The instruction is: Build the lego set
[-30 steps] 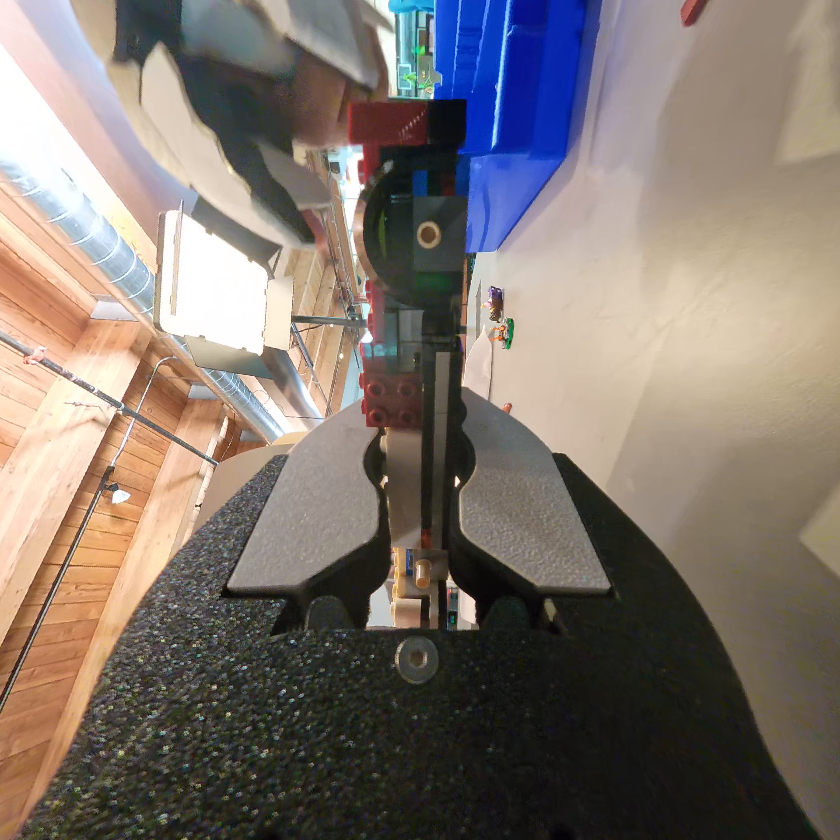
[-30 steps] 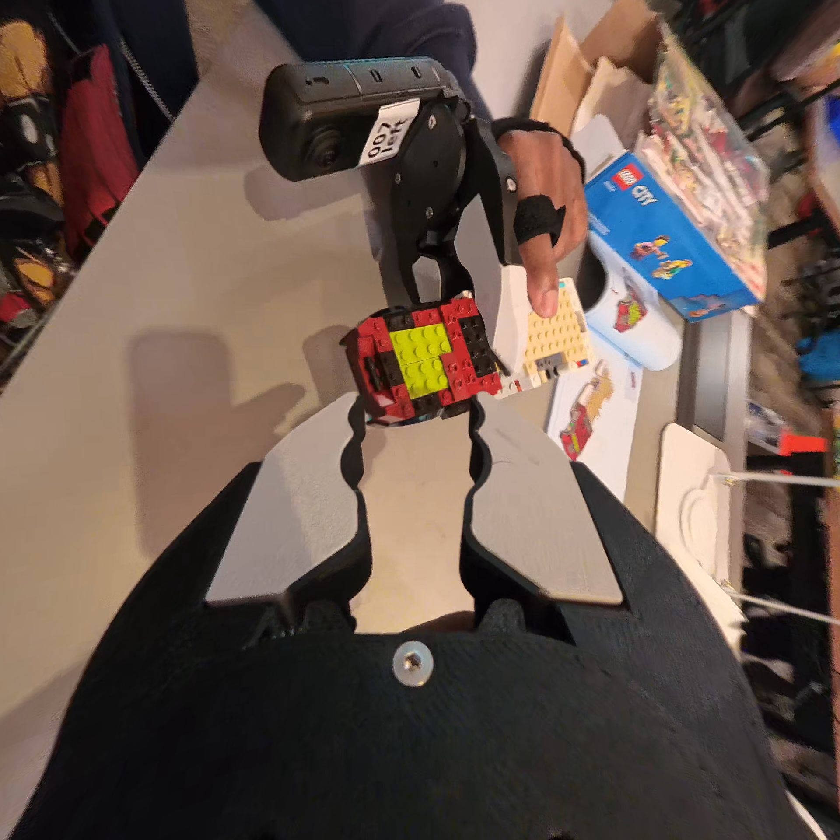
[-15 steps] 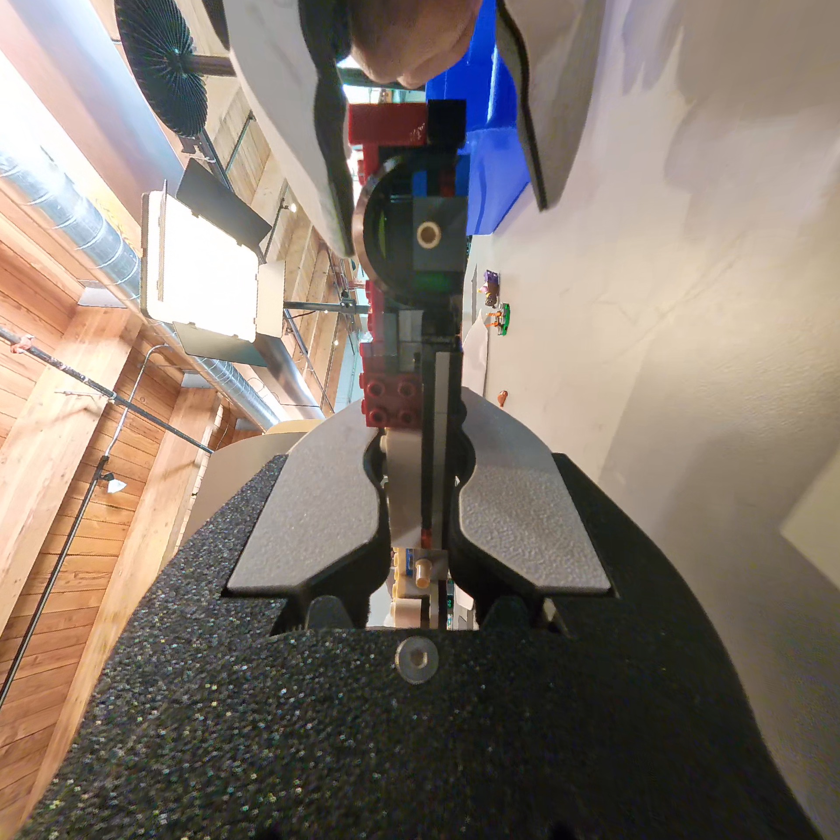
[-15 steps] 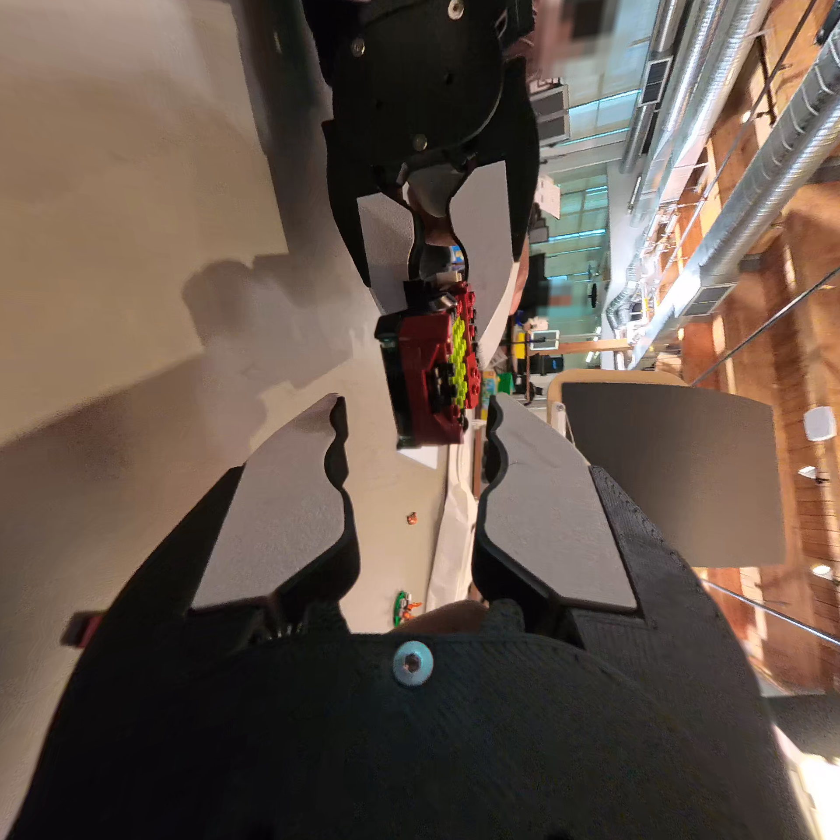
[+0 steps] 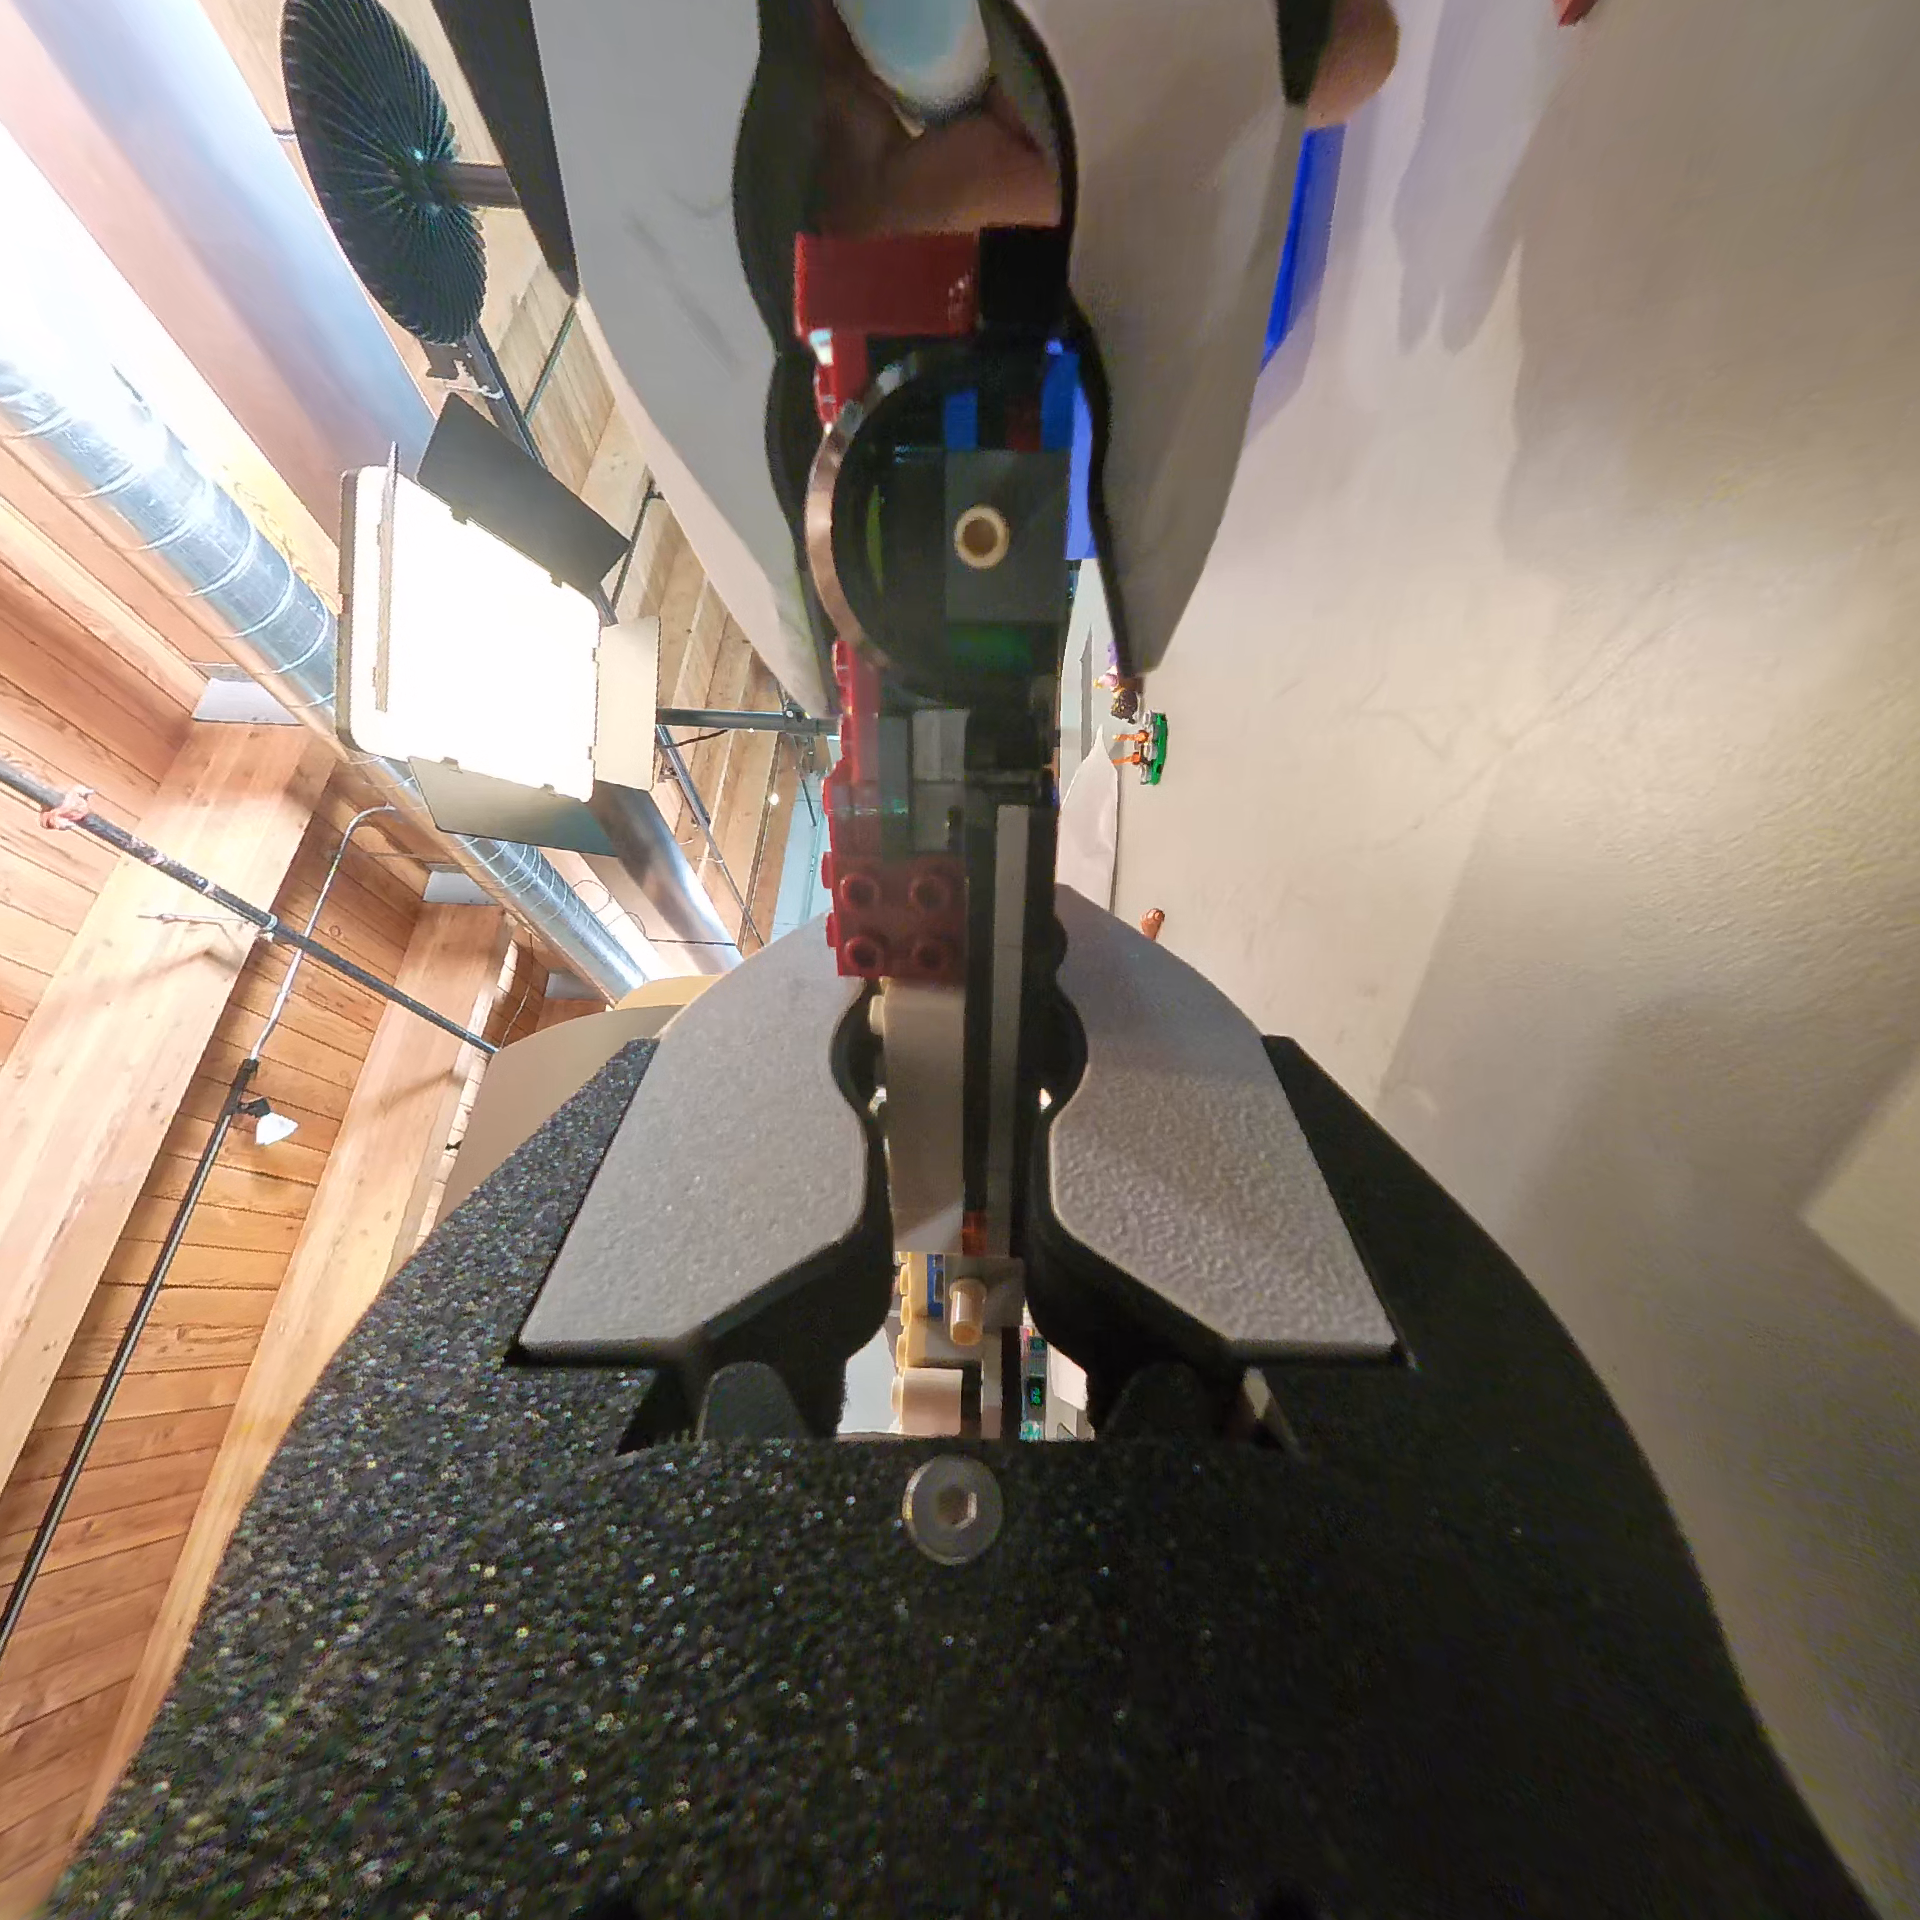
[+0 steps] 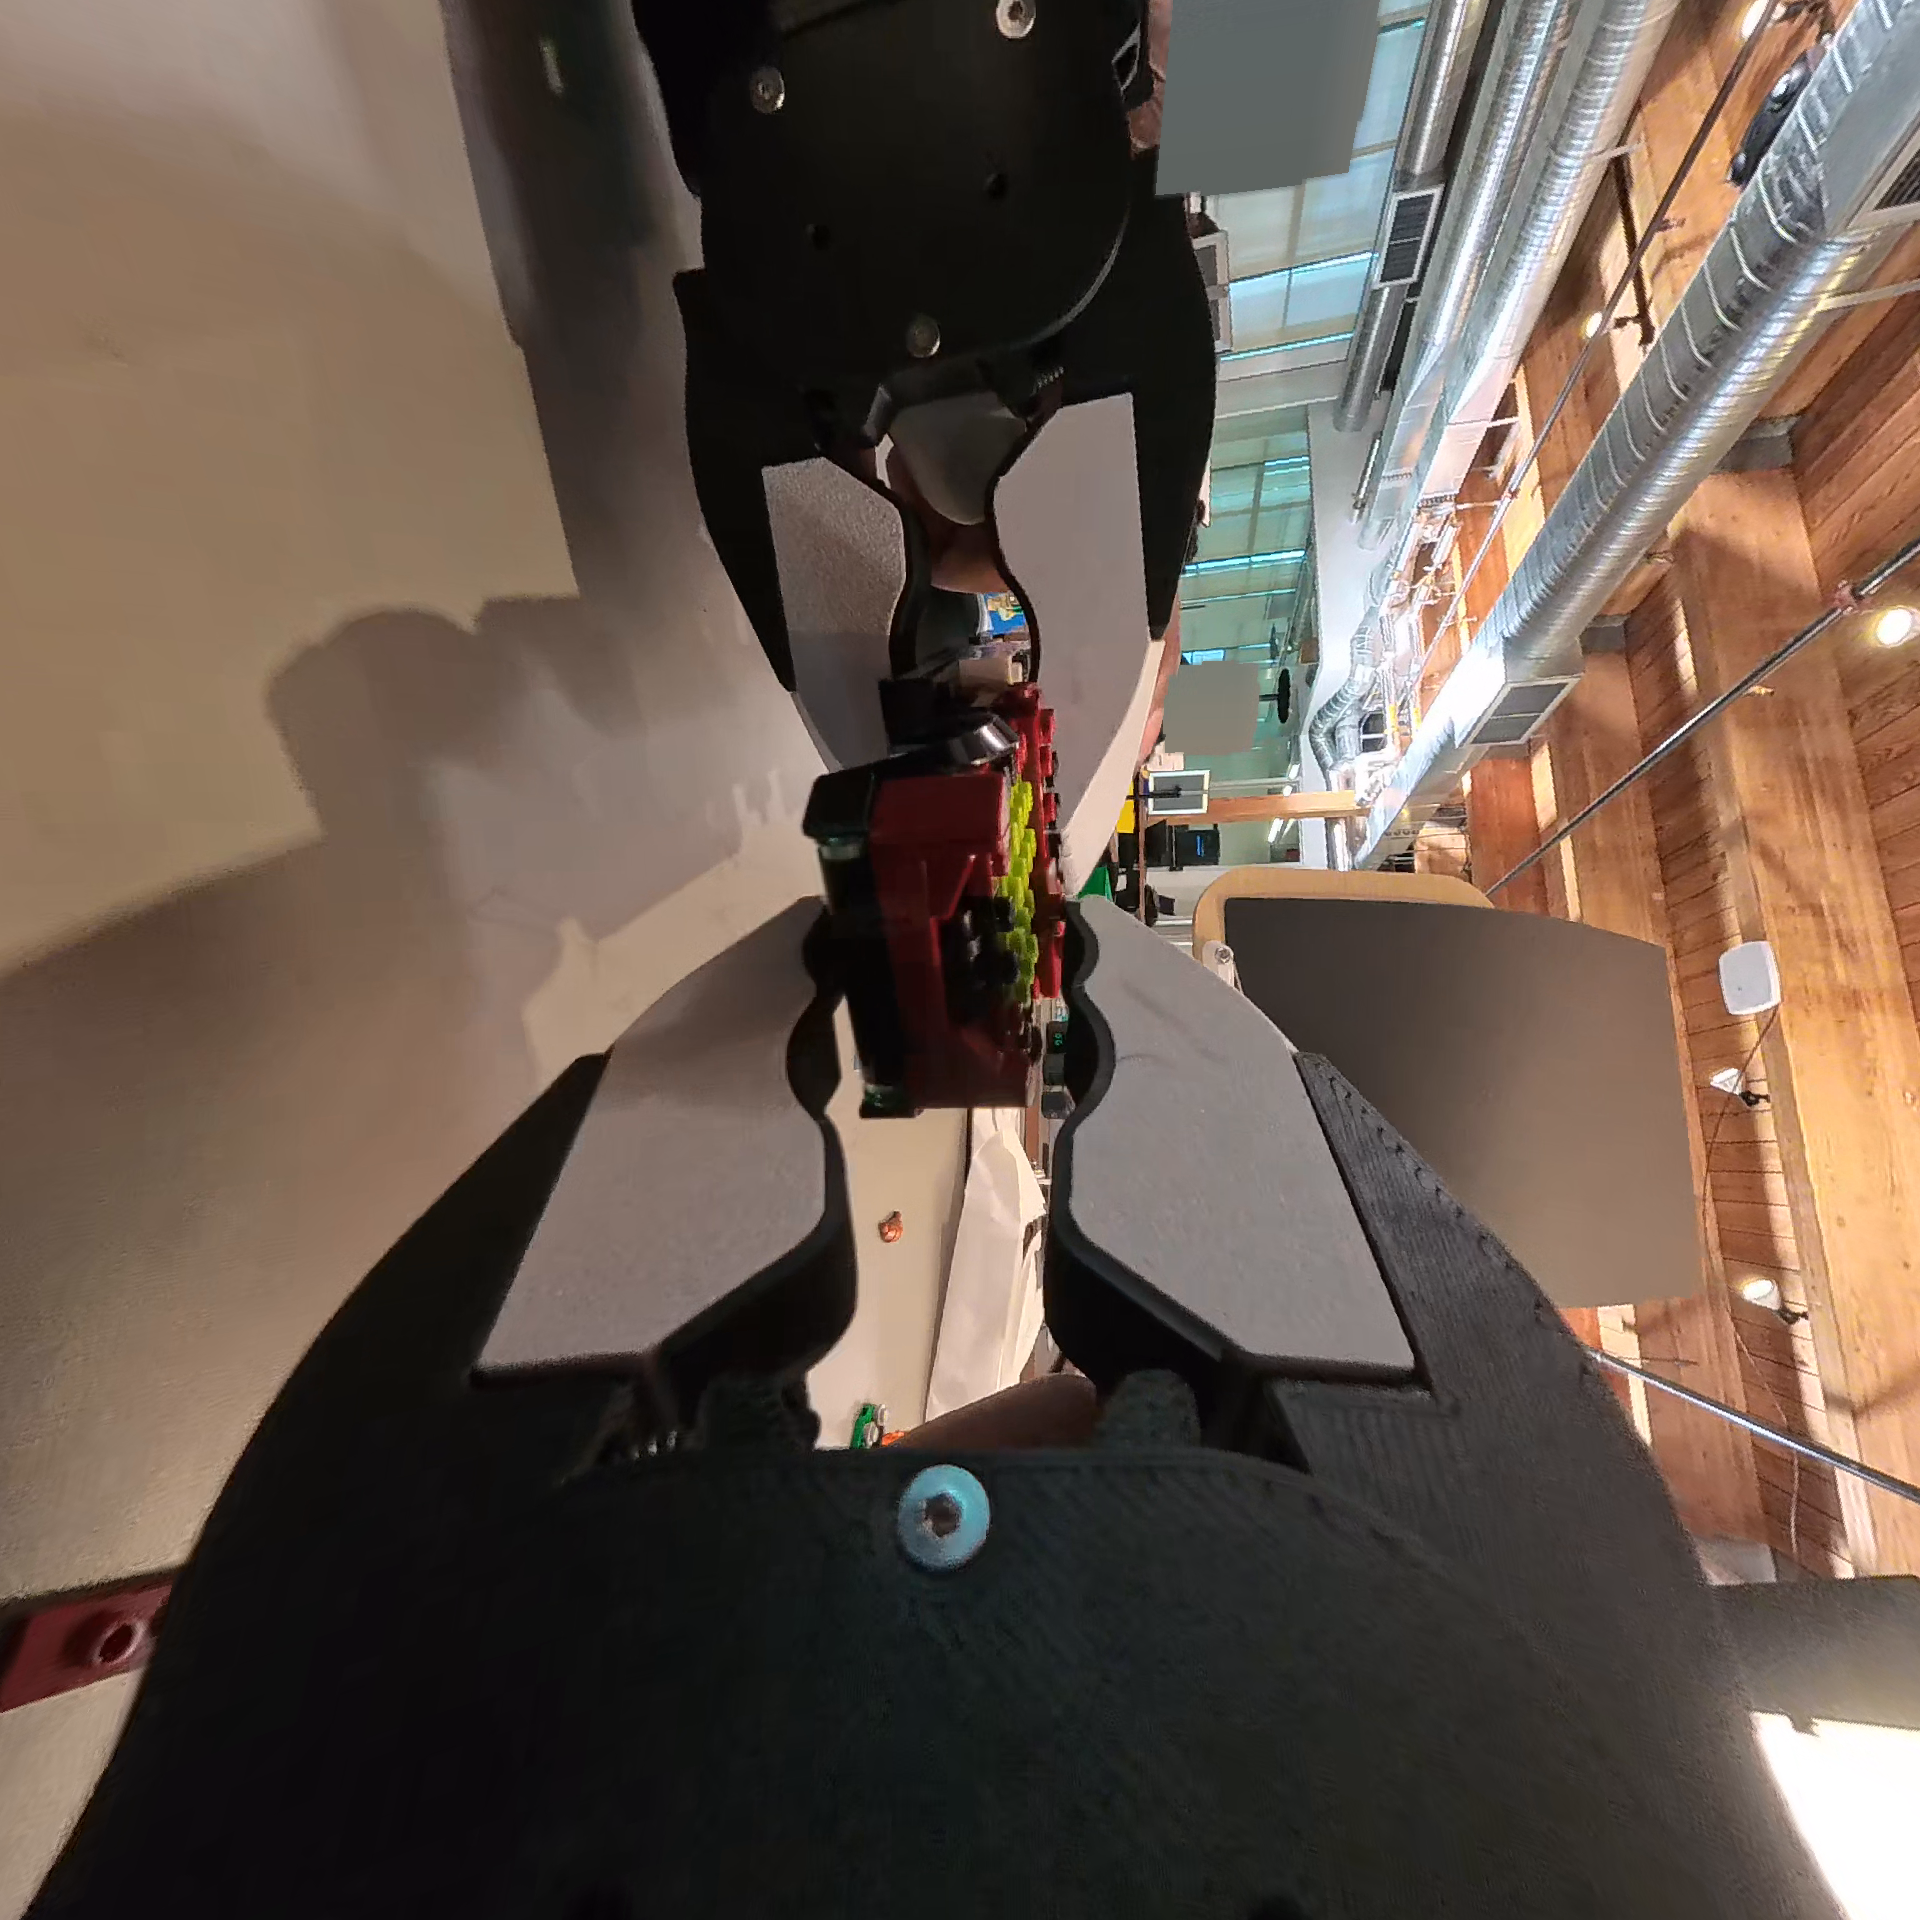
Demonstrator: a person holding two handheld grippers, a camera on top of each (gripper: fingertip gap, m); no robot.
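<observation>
Pale tabletop (image 6: 260,520), two hand-held grippers clamping one brick car (image 6: 935,935)

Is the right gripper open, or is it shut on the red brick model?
Shut on it. In the right wrist view both pads of the right gripper press the sides of the red brick model, leaving no gap.

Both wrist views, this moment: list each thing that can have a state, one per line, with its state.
left gripper: shut on the brick-built car, gripping its grey end.
right gripper: shut on the car's red end, pads against both sides.
brick-built car: held in the air on edge between both grippers, above the table.
table: pale top, small loose bricks lying on it.
light panel: lit.
fan: cannot tell whether it spins.
</observation>
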